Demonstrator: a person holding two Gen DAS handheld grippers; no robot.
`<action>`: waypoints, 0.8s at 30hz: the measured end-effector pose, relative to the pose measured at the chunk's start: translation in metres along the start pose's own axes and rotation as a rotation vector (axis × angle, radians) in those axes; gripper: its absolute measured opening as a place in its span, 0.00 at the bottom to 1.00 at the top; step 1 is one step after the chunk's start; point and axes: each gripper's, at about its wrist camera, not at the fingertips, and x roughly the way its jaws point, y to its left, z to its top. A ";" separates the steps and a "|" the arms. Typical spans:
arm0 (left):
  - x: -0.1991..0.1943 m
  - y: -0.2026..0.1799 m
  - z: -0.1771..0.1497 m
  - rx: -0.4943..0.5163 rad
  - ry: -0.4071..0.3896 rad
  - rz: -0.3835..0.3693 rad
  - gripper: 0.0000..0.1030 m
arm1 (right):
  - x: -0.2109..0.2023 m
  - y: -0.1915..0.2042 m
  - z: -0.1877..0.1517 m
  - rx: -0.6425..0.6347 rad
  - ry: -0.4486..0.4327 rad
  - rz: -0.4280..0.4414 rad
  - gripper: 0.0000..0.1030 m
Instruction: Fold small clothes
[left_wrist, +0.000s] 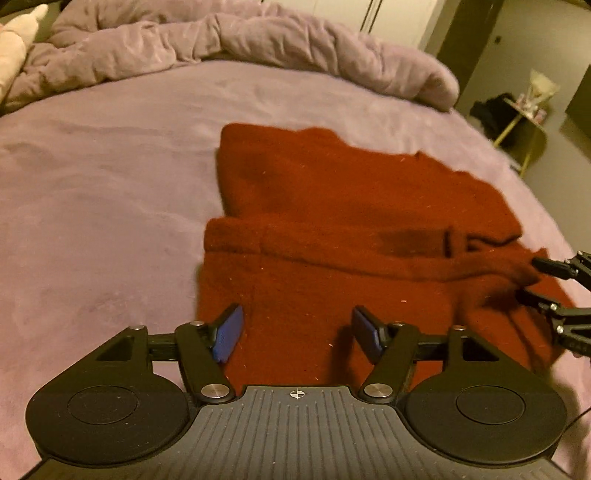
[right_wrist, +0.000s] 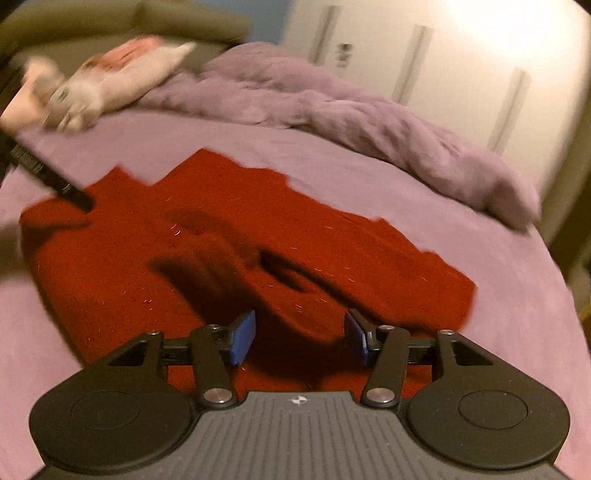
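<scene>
A dark red knitted garment (left_wrist: 332, 229) lies partly folded on the lilac bed sheet (left_wrist: 92, 192), with one layer turned over across its middle. My left gripper (left_wrist: 297, 332) hovers over its near edge, open, its blue pads (left_wrist: 229, 332) apart with nothing pinched. In the right wrist view the same garment (right_wrist: 110, 266) spreads under my right gripper (right_wrist: 300, 339), which is also open and holds nothing. The right gripper (left_wrist: 532, 280) shows at the right edge of the left wrist view, beside a blurred corner of cloth. A finger of the left gripper (right_wrist: 55, 181) reaches in over the garment's left part.
A crumpled lilac duvet (left_wrist: 258, 40) is heaped along the far side of the bed. A pale plush toy (right_wrist: 96, 85) lies at the head end. Beyond the bed's right edge stand a small yellow-legged table (left_wrist: 524, 122) and white wardrobe doors (right_wrist: 461, 66).
</scene>
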 end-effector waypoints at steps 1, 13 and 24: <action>0.003 0.001 0.001 -0.009 0.002 0.005 0.59 | 0.008 0.001 0.000 -0.011 0.021 0.021 0.20; -0.004 0.021 0.010 -0.147 -0.145 0.149 0.01 | 0.044 -0.024 -0.001 0.227 0.020 -0.117 0.06; 0.012 0.030 0.009 -0.114 -0.023 -0.082 0.72 | -0.027 -0.100 -0.059 0.501 -0.027 -0.116 0.83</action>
